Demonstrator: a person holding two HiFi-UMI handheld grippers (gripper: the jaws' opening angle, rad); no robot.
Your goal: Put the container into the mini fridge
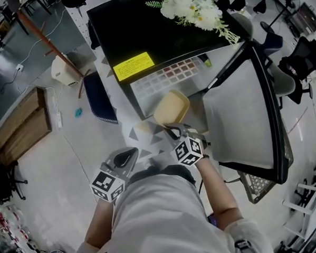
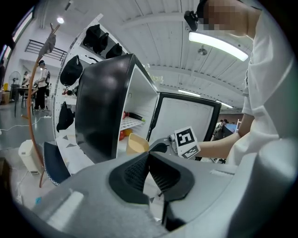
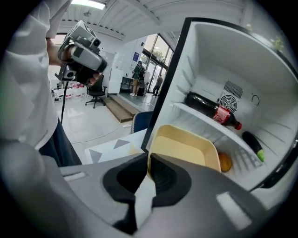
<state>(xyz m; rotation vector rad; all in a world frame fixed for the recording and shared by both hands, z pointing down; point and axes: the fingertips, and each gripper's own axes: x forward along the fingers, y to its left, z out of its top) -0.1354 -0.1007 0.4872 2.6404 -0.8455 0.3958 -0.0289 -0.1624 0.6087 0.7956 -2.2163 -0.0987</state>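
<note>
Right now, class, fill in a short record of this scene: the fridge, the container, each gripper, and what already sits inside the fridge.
Mini fridge: black, with its door swung open
Container: pale yellow, empty, held at the fridge's open front
Right gripper: jaws closed on the container's rim
Left gripper: jaws together, nothing between them
Inside: cola bottle lying on the shelf; orange fruit lower down; dark green item at the right
</note>
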